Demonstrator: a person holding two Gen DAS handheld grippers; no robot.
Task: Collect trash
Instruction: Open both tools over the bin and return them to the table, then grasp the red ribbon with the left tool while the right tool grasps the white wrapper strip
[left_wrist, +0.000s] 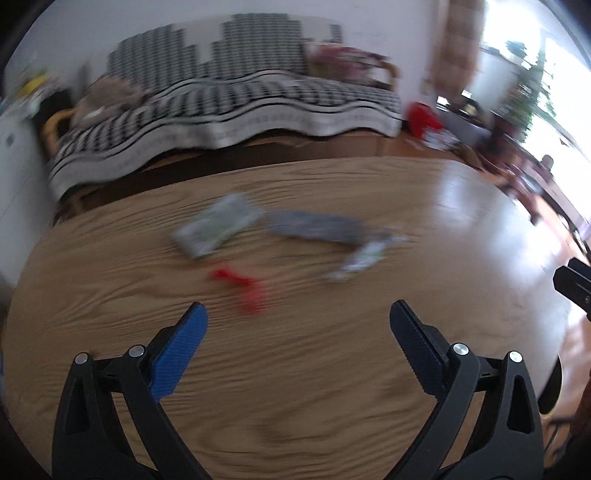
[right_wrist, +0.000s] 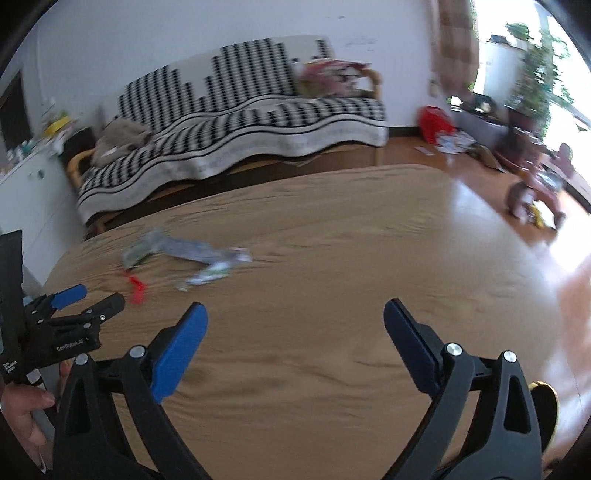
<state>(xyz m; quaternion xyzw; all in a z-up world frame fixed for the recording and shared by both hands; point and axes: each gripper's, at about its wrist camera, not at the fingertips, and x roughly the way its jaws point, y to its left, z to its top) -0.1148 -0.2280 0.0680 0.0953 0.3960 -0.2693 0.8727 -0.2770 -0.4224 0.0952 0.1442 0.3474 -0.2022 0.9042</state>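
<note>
Left claw (left_wrist: 297, 314) and right claw (right_wrist: 293, 314) both wide apart, empty, above wooden table (left_wrist: 332, 369).

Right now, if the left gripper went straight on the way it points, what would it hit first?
Probably the red scrap lying on the wooden table, just ahead of the open left gripper; blur leaves depth uncertain.
</note>
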